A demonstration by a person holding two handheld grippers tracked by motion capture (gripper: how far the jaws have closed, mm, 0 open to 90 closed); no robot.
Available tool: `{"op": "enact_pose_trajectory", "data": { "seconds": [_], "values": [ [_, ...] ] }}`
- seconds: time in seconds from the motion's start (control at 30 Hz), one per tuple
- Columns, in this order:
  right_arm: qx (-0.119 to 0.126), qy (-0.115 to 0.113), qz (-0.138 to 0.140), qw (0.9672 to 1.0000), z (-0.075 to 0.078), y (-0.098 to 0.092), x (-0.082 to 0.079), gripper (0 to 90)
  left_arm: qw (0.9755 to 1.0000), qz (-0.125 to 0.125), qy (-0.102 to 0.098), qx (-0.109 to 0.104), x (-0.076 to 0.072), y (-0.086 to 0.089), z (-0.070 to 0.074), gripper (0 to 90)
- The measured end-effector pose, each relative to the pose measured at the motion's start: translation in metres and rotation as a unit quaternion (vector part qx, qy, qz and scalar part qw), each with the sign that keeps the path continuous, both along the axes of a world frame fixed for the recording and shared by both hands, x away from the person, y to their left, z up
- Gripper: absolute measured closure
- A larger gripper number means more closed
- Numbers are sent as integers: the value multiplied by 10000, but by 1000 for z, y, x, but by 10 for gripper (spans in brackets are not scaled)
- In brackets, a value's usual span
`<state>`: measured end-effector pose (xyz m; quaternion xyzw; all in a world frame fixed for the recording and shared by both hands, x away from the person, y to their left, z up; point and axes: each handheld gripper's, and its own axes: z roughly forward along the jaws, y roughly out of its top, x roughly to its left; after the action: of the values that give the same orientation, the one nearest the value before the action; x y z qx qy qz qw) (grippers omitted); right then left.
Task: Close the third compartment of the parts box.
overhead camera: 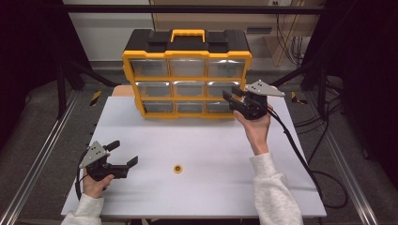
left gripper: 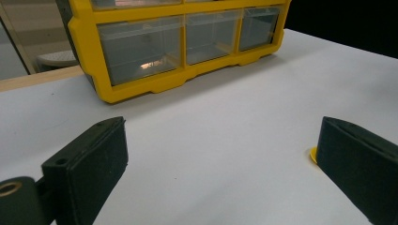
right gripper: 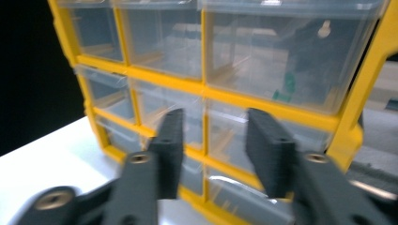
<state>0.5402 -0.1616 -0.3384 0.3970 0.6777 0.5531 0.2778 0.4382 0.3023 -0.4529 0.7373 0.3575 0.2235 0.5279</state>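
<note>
A: At the back of the white bench stands the yellow plastic box of clear little drawers. It has three rows of three drawers and a yellow handle on its black top.

B: Is it hard to move?

A: I think the whole box is stiff and a bit heavy. The drawers look light and smooth, so they could slip. The clear plastic is thin and might crack if you squeeze too hard.

B: Where should you grab a drawer?

A: By its front lip, I think, with one finger above and one below. Then pull it straight out.

B: What is the right gripper doing?

A: The hand holds it up, pointing at the right side of the box, by the middle and bottom drawers. Its fingers are partly apart with nothing between them. They are close to the drawers, but I cannot tell if they touch.

B: And the left gripper?

A: It rests low near the front left of the bench, well apart from the box. Its fingers are wide apart and hold nothing. A small round yellow thing lies on the bench near it.
</note>
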Motion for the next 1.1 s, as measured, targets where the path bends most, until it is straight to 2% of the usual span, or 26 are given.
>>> {"op": "enact_pose_trajectory", "data": {
  "seconds": [0.17,0.27,0.33,0.47,0.7,1.1],
  "values": [
    [67,-32,52,10000,-9,-5,-14,347,10000,12,-2,7,0,0,0,26],
    [75,-116,54,9999,-16,-9,-23,274,10000,7,-6,7,0,0,0,26],
    [75,-82,97,9999,-20,-12,-29,232,10000,14,-5,14,0,0,0,26],
    [239,-67,203,9995,-31,-18,-41,168,10000,17,-10,22,-1,-1,0,26],
    [376,62,304,9988,-50,-30,-58,94,10000,3,-7,23,-1,-2,0,26],
    [302,128,283,9991,-79,-42,-82,24,10000,-13,-18,23,-1,-2,0,26]
  ]
}}
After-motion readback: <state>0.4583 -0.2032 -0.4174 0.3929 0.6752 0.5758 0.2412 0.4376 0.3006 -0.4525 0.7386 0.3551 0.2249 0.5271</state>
